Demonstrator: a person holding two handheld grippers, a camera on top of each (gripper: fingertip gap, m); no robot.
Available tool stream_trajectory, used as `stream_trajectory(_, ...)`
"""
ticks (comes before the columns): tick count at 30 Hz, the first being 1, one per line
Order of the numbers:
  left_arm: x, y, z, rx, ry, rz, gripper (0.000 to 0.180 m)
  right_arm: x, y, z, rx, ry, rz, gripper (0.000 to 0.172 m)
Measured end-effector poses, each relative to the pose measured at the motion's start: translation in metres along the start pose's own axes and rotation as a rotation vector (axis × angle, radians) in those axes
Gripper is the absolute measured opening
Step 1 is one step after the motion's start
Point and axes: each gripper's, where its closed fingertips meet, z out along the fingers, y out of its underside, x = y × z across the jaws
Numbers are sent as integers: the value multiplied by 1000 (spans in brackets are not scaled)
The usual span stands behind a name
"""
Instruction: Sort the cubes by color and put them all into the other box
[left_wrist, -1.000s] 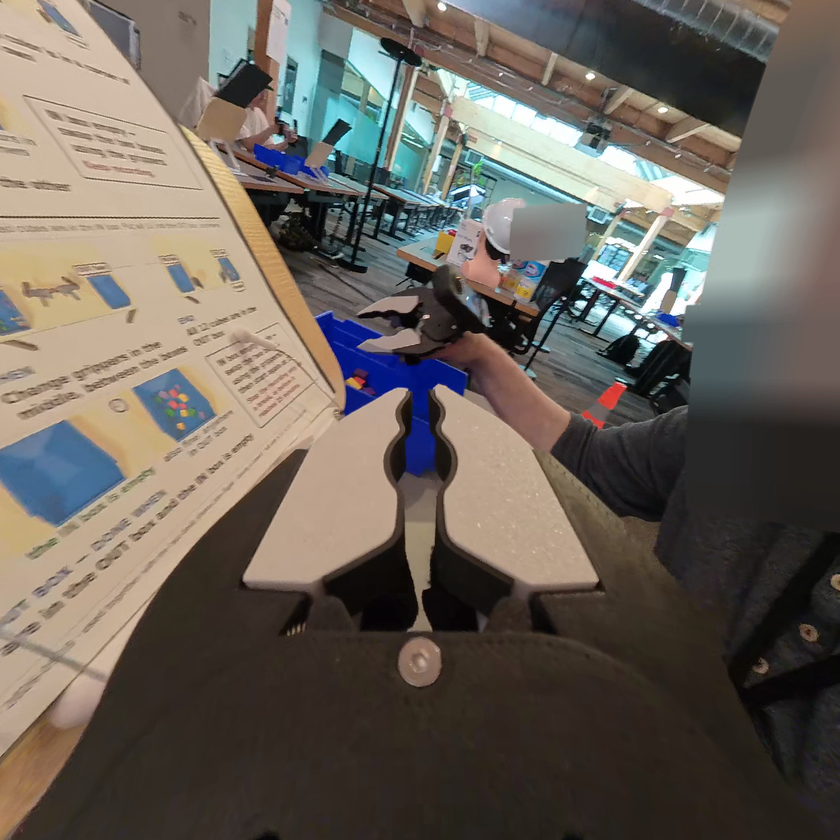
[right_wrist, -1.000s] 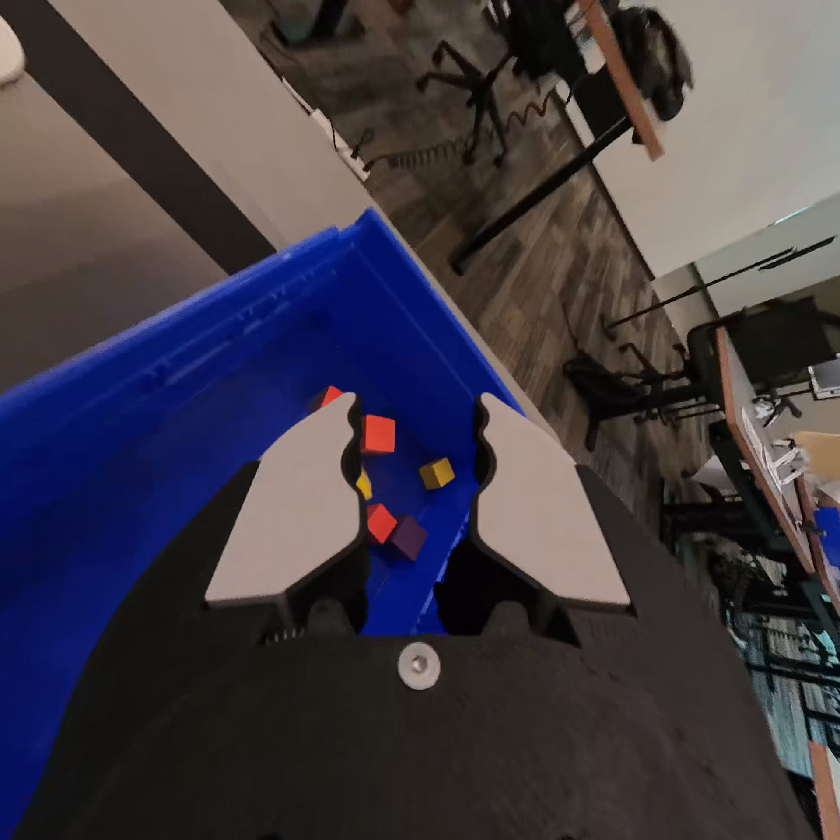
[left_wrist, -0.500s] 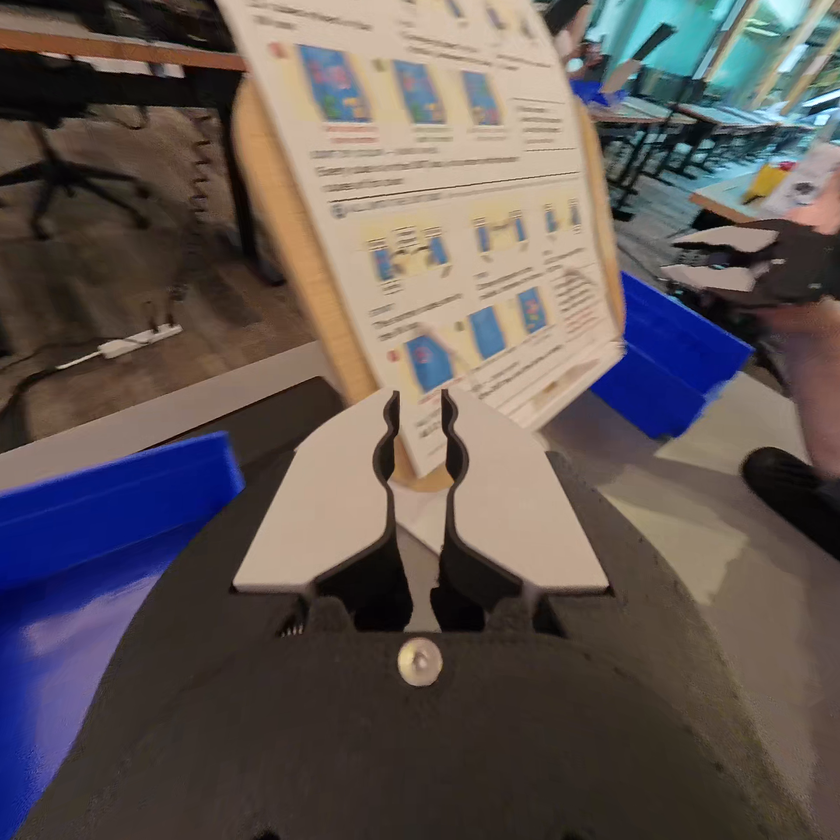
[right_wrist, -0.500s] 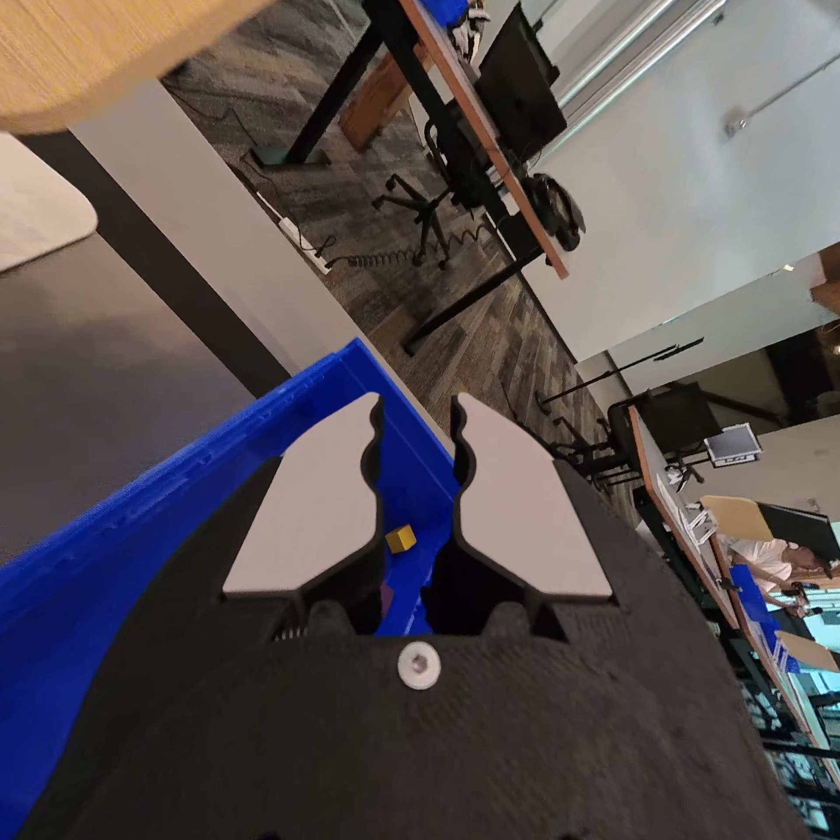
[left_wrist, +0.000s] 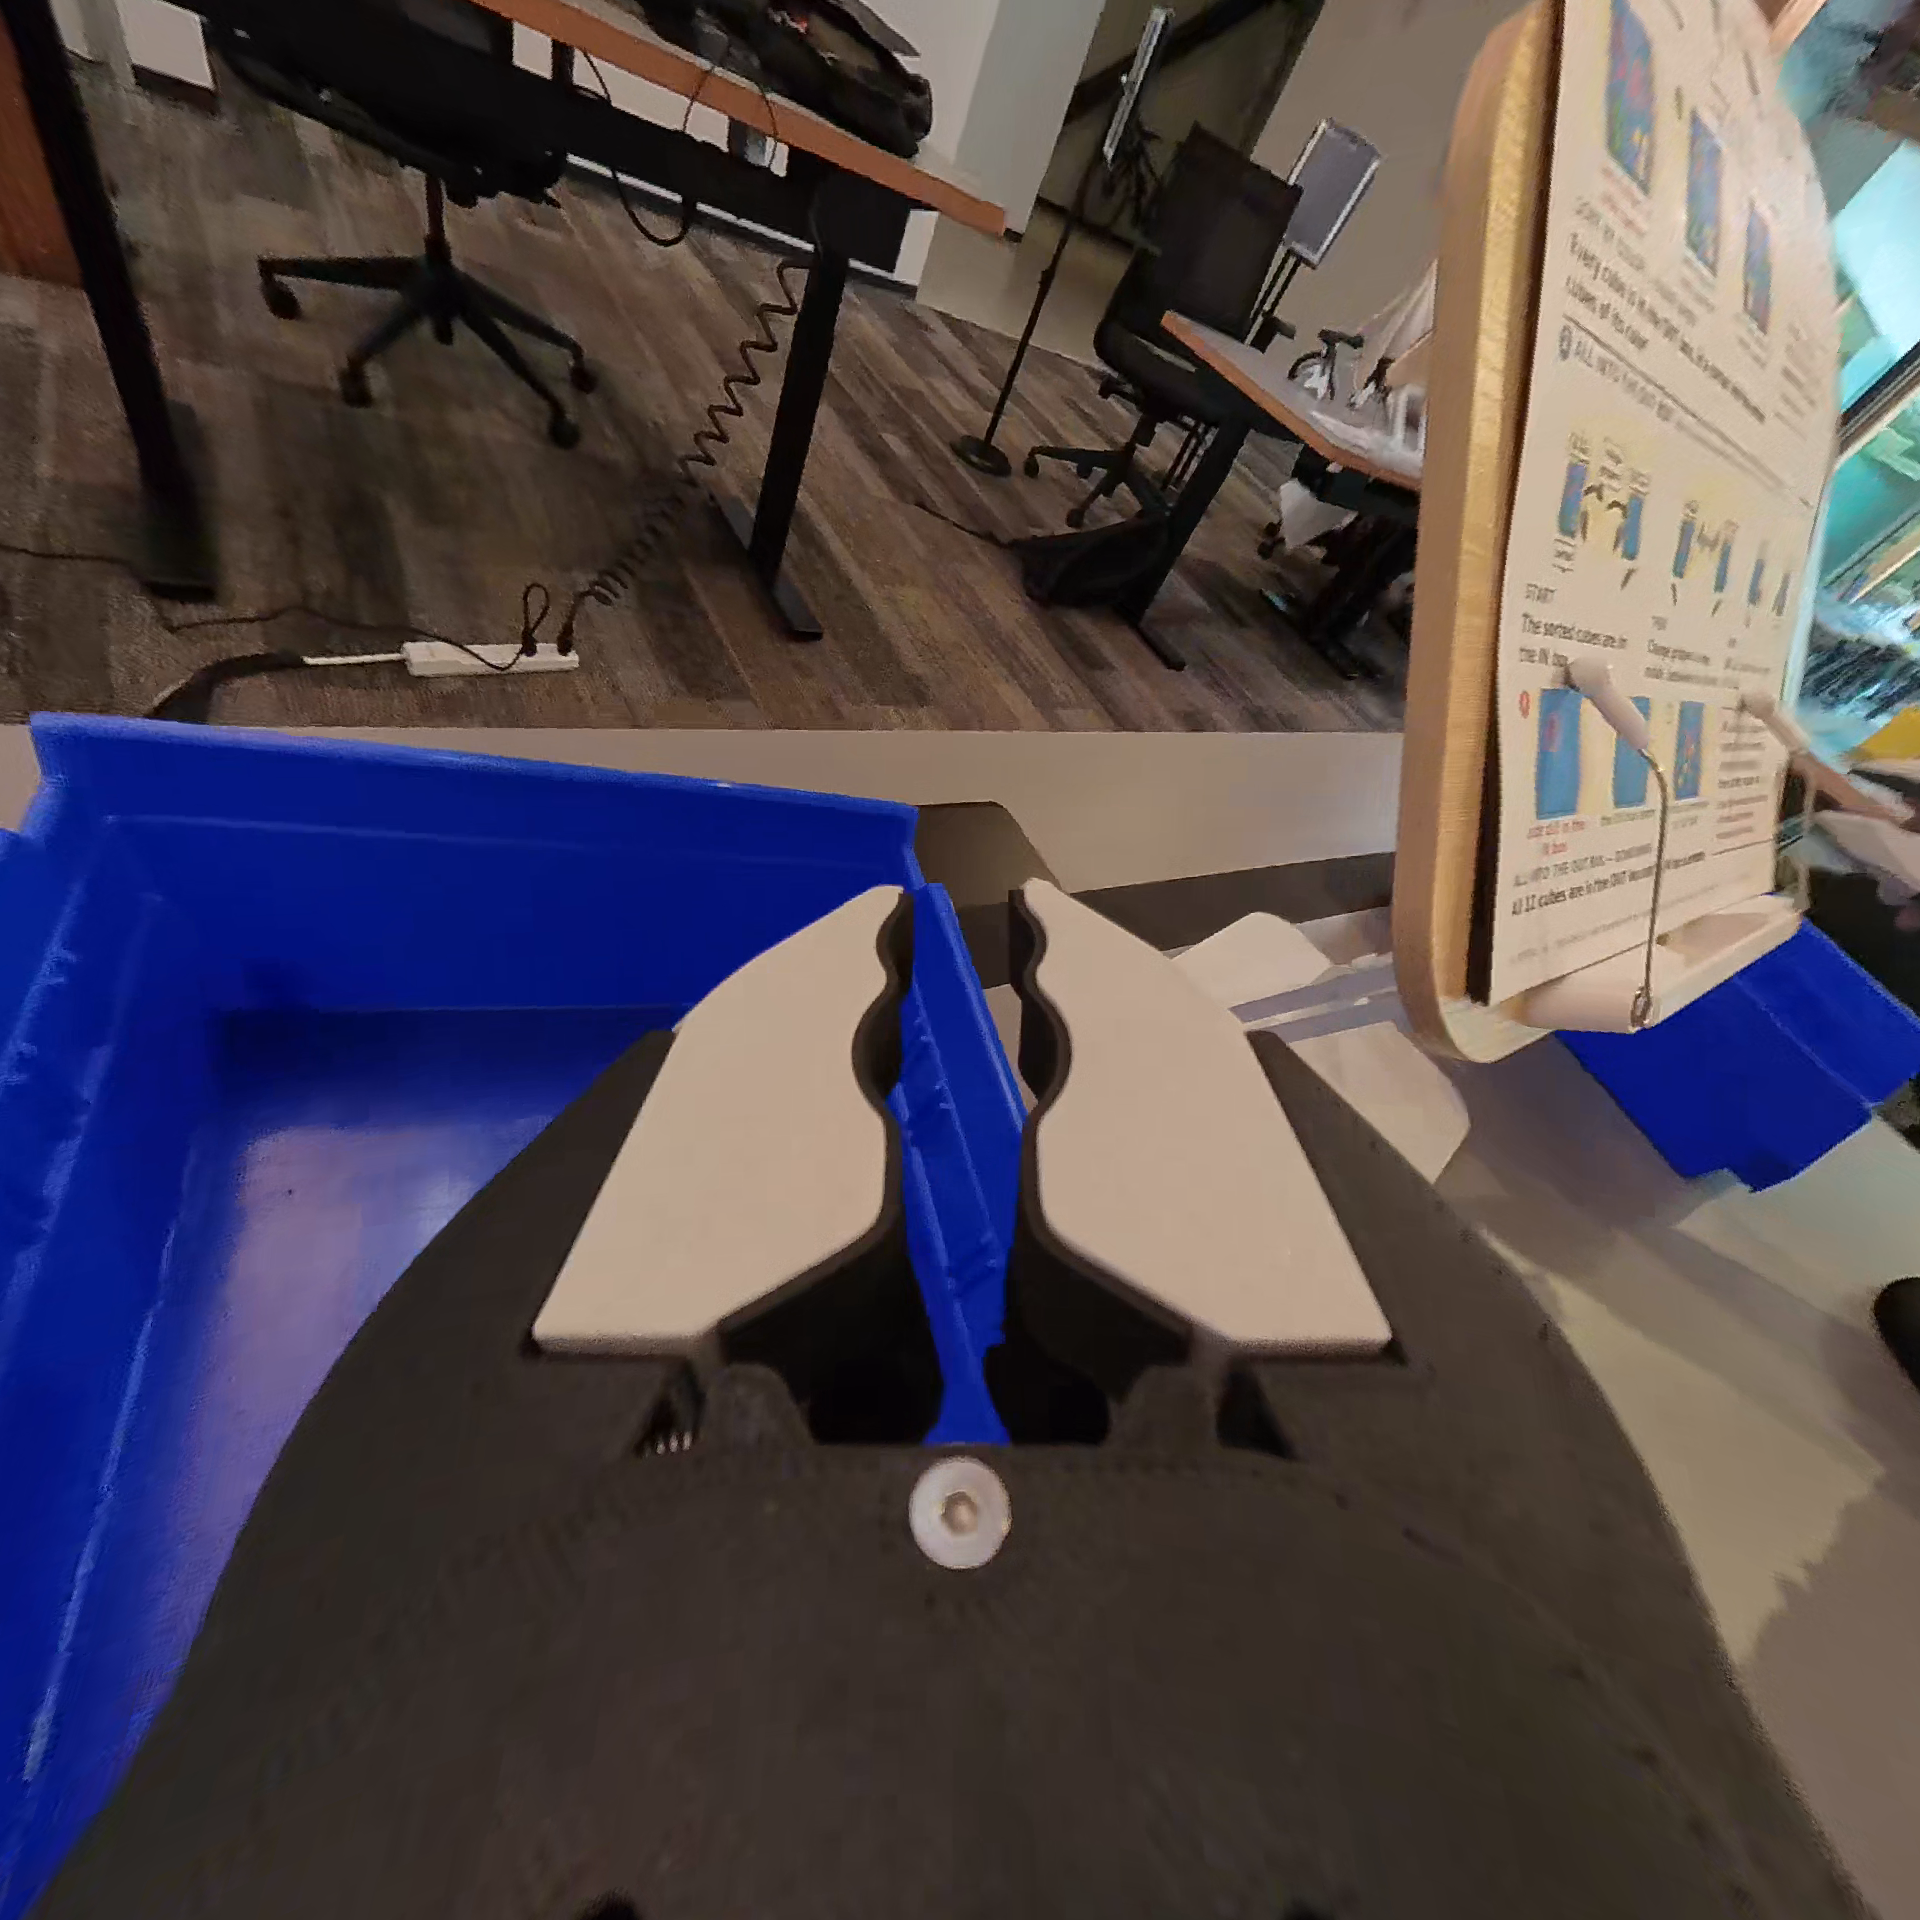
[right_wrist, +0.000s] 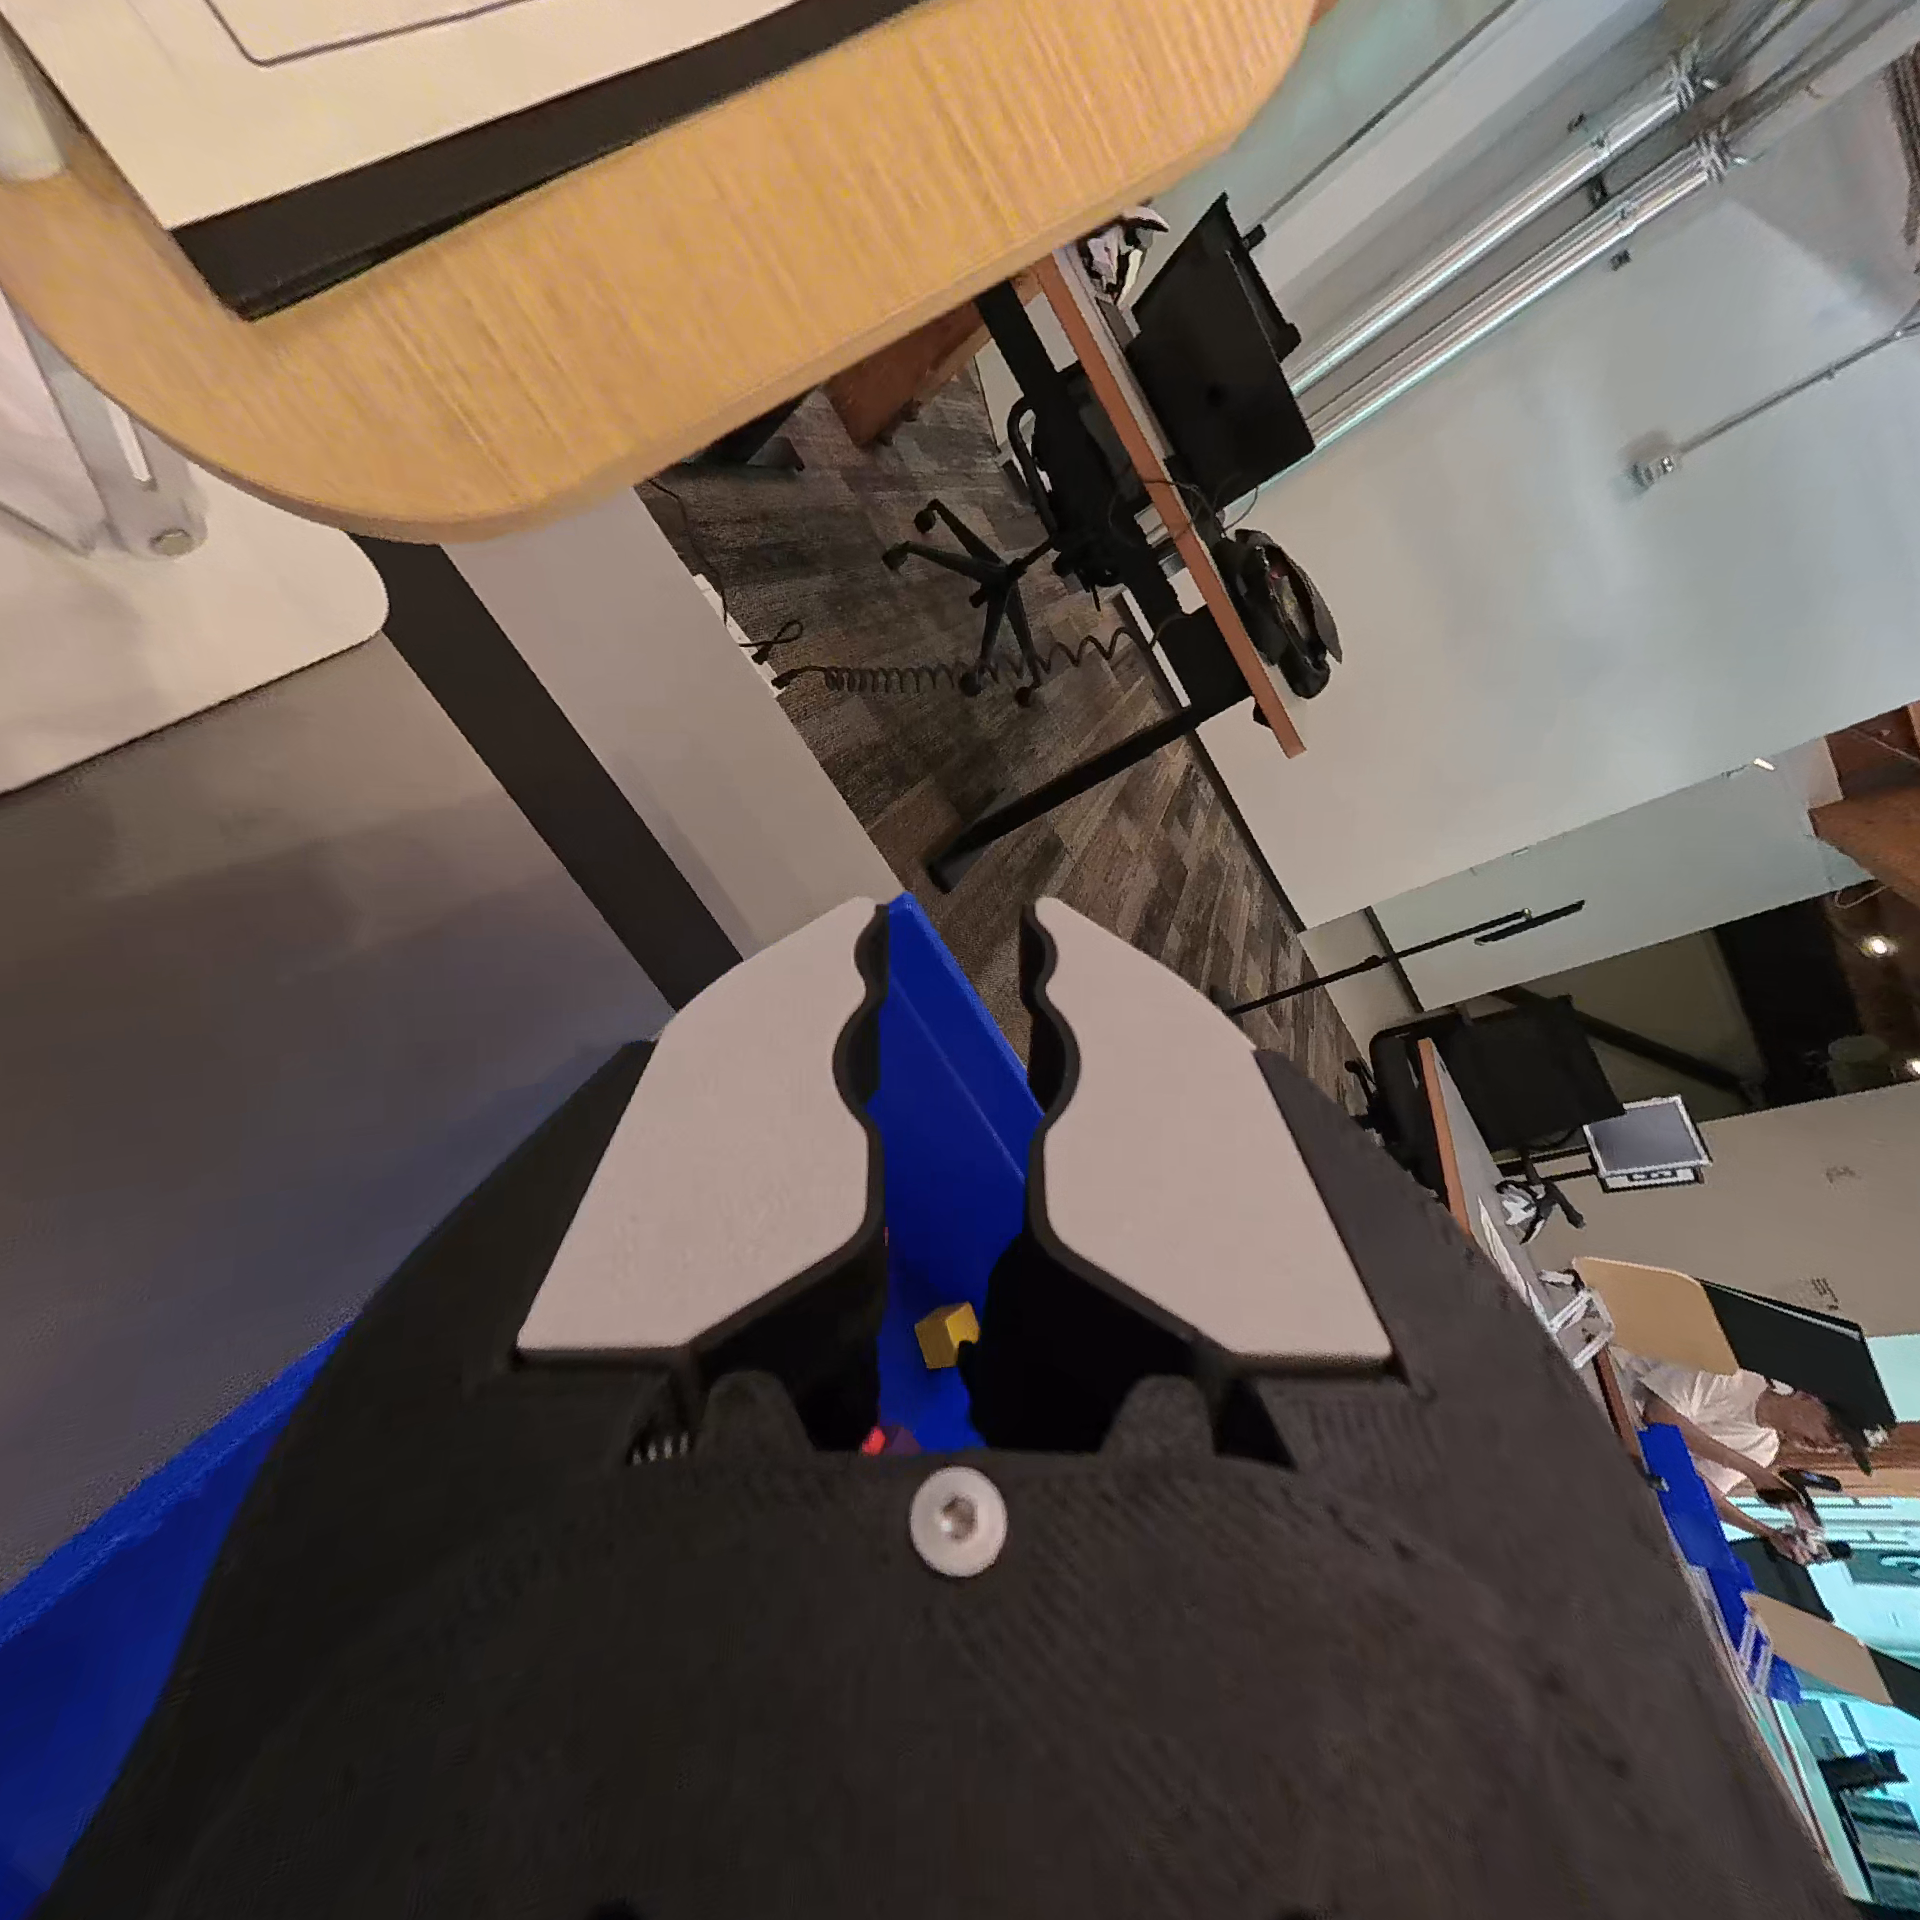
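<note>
Task barely begun. Left hand-held gripper (left_wrist: 961, 904), jaws narrowly apart and bare, hovers over a cube-free blue box (left_wrist: 312, 1039). Right hand-held gripper (right_wrist: 956, 920), likewise narrow and bare, overlooks a box (right_wrist: 935, 1081) holding a yellow cube (right_wrist: 943, 1337) at 6 o'clock. Grey table (left_wrist: 1662, 1299); office desks, chairs at 12 o'clock.

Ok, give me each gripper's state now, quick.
Left gripper: open, holding nothing; the blue box wall shows through the gap.
Right gripper: open, holding nothing, over the box with cubes.
</note>
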Motion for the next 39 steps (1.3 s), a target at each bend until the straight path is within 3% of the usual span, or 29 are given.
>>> stream_trajectory(10,2,22,37,114,86,-243,17,-17,-9,4,15,-31,-32,24)
stream_trajectory(15,12,21,46,107,138,-264,19,-20,-11,4,18,-37,-41,24)
stream_trajectory(18,-6,27,40,27,57,-204,23,-22,-11,4,16,-39,-51,24)
stream_trajectory(23,-49,62,34,-249,-129,-34,33,-30,-14,6,17,-60,-64,24)
stream_trajectory(32,-69,110,60,-565,-127,135,41,-42,-19,8,30,-83,-89,24)
stream_trajectory(39,-72,129,70,-693,-121,212,37,-50,-17,12,24,-105,-99,23)
